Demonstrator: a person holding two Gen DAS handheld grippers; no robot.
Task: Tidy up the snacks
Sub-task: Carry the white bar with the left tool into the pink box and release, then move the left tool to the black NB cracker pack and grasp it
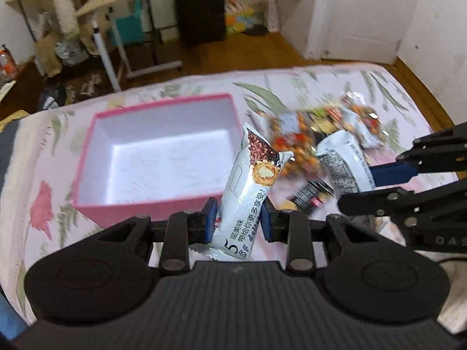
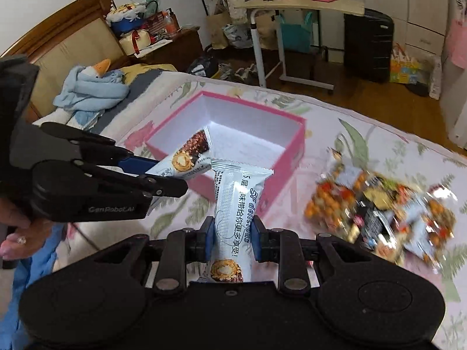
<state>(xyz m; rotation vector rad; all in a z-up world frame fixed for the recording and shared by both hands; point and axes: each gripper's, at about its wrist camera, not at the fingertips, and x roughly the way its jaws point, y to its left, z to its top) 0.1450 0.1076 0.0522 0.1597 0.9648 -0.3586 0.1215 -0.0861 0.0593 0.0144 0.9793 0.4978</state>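
Two white foil-wrapped snack bars are clamped, one by the left gripper, one by the right gripper, near the empty pink cardboard box (a thin wrapper could be slipped from the pads and dropped short).

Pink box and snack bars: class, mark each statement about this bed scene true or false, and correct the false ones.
1. The pink box is empty. True.
2. The left gripper is open and holds nothing. False: it is shut on a white snack bar.
3. The right gripper is shut on a second snack bar. True.
4. The pile of snacks lies inside the box. False: it lies on the floral bedspread beside the box.
5. The box has its lid on. False: it is open on top, its white inside showing.
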